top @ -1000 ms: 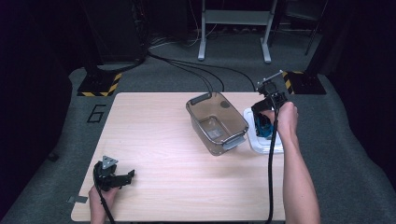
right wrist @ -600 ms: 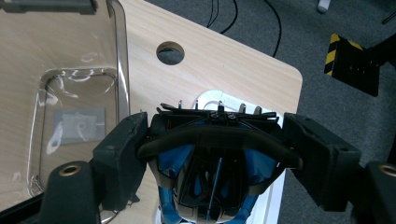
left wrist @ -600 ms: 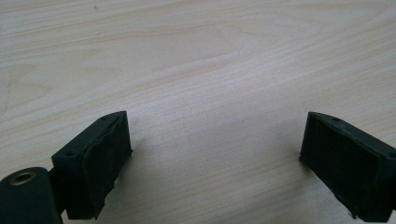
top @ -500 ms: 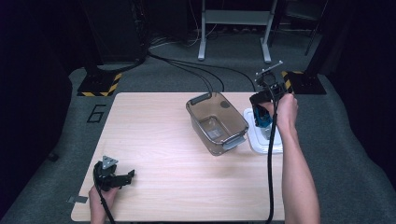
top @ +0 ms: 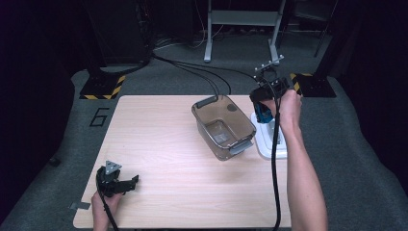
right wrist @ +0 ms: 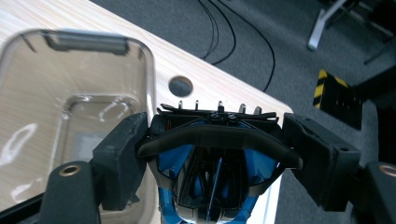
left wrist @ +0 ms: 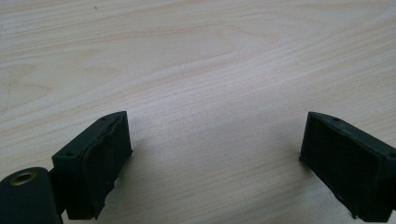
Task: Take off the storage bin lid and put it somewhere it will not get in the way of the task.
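My right gripper (top: 262,104) is shut on a blue and black object (top: 263,113), held above the table's right side, beside the clear plastic container (top: 223,126). In the right gripper view the jaws of my right gripper (right wrist: 217,156) press on both sides of the blue and black object (right wrist: 215,172), which has a black curved band across its top. The clear container (right wrist: 70,107) lies just to its left and looks bare inside. My left gripper (top: 128,183) rests open on the wood at the front left. In its own view my left gripper (left wrist: 215,158) has nothing between its jaws.
A white flat tray (top: 269,142) lies on the table's right edge, under my right forearm. A round hole (top: 231,108) in the tabletop sits behind the container. Cables (top: 192,67) run over the grey floor beyond the table, near yellow-black stand feet (top: 103,86).
My right gripper has carried the blue and black object up and to the left, off the white tray and closer to the container. The left gripper has stayed still.
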Motion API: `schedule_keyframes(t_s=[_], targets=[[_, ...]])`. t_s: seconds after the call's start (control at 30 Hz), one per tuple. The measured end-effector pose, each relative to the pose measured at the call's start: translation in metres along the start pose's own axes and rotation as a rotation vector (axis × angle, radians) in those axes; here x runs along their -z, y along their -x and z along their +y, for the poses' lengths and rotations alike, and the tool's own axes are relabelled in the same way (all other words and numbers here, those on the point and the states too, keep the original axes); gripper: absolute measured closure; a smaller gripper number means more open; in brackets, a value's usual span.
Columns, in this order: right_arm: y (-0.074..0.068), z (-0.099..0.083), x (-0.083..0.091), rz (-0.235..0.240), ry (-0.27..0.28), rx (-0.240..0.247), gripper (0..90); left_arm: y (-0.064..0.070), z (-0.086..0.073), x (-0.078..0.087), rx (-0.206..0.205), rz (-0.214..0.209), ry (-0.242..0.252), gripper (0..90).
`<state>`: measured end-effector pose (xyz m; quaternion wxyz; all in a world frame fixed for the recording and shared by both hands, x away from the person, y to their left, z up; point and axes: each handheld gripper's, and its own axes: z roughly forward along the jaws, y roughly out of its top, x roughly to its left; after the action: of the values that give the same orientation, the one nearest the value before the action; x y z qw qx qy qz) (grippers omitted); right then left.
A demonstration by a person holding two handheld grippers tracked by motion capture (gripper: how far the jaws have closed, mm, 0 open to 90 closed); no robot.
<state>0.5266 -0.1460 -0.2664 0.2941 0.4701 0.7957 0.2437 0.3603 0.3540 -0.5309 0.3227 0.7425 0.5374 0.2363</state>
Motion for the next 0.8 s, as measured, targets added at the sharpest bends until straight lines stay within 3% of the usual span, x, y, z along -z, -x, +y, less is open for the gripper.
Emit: schedule_keyframes(t_s=[0.3,0.8], targets=[[-0.030,0.020,0.013,0.040,0.060,0.066,24.3,0.000,0.000,0.000,0.000,0.000,0.000,8.4],[-0.066,0.029,0.005,0.123,0.086,0.111,24.3,0.000,0.000,0.000,0.001,0.000,-0.001,8.5]])
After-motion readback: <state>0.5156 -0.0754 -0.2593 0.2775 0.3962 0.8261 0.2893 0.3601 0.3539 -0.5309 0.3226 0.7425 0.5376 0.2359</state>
